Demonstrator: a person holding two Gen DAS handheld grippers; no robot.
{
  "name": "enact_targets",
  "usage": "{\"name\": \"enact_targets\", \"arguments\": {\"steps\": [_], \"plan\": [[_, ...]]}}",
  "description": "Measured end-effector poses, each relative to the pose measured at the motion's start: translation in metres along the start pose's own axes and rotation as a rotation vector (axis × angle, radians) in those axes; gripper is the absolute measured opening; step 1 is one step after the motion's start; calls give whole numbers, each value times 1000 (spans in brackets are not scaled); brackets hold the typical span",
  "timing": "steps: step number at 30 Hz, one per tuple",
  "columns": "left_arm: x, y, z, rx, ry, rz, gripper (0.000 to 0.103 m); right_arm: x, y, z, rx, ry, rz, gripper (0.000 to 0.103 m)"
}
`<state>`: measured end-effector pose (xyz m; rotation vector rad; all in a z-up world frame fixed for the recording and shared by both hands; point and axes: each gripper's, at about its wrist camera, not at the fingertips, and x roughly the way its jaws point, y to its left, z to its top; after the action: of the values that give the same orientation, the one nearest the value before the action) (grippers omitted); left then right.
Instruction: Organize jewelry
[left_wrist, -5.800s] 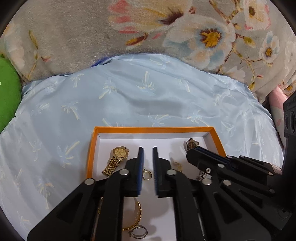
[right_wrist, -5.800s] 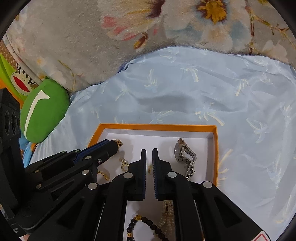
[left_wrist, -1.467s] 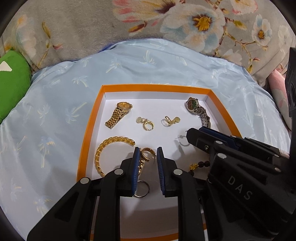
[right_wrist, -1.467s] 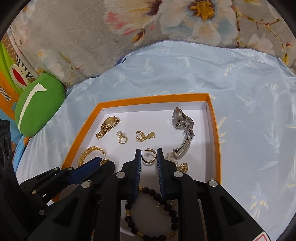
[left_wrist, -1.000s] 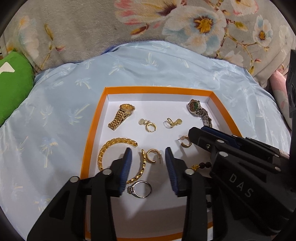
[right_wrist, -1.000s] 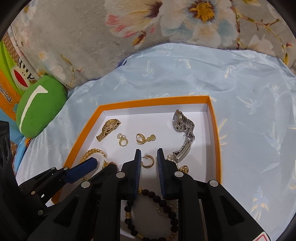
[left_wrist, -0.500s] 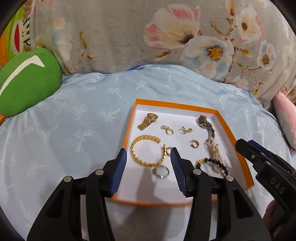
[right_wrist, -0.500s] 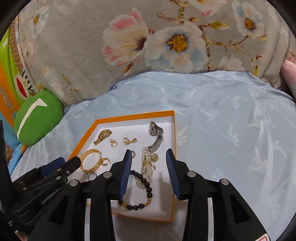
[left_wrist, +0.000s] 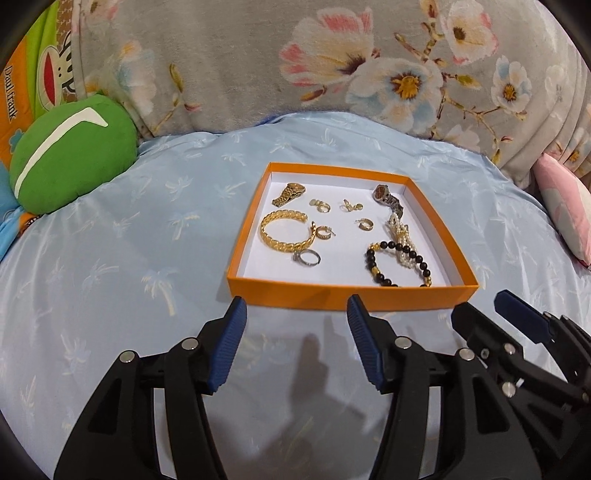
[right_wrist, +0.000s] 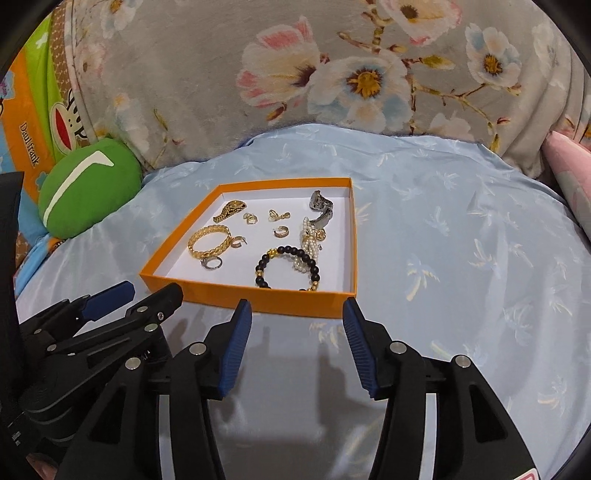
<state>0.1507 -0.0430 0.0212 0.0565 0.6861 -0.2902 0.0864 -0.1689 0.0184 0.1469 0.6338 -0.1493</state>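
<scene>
While both my grippers hover over a pale blue bedspread (left_wrist: 110, 258), an orange box (left_wrist: 347, 293) with a white floor sits just beyond their tips. At the far left a green cushion (left_wrist: 70, 162) rests against a flowered grey blanket (left_wrist: 258, 55).

My left gripper (left_wrist: 295, 314) has its blue-padded jaws apart and opening, with nothing between them. Inside the box, from left to right, lie a gold watch (left_wrist: 289, 194), a gold chain bracelet (left_wrist: 286, 232) with a small gold hoop earring (left_wrist: 324, 232) touching its right side, and a silver ring (left_wrist: 306, 257) just in front of them. Across the middle are two small pairs of gold earrings (left_wrist: 320, 205) and another gold hoop (left_wrist: 365, 224). On the right side lie a silver watch (left_wrist: 388, 197), a white pearl strand (left_wrist: 400, 240) and a black bead bracelet (left_wrist: 397, 264) that overlaps the pearls.

My right gripper (right_wrist: 295, 308) is likewise spread and opening, empty, just short of the box's near wall.

I judge the sorting nearly or fully finished: pieces sit grouped by kind, and neither gripper holds anything. If more is wanted, the next move calls for reaching back over the near wall and pinching the beads free of the pearls without dragging either.
</scene>
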Motion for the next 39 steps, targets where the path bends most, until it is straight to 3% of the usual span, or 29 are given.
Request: {"name": "enact_targets", "arguments": {"steps": [7,20,39], "plan": [[-3,-3,-8,4,33,53,57,-6,-4,-10,32,35,-33,60],[5,-5,-12,15,87,115,65,7,-6,-14,37,112,-74,60],[10,-5,-16,21,125,175,65,13,-2,-16,10,141,-109,60]]}}
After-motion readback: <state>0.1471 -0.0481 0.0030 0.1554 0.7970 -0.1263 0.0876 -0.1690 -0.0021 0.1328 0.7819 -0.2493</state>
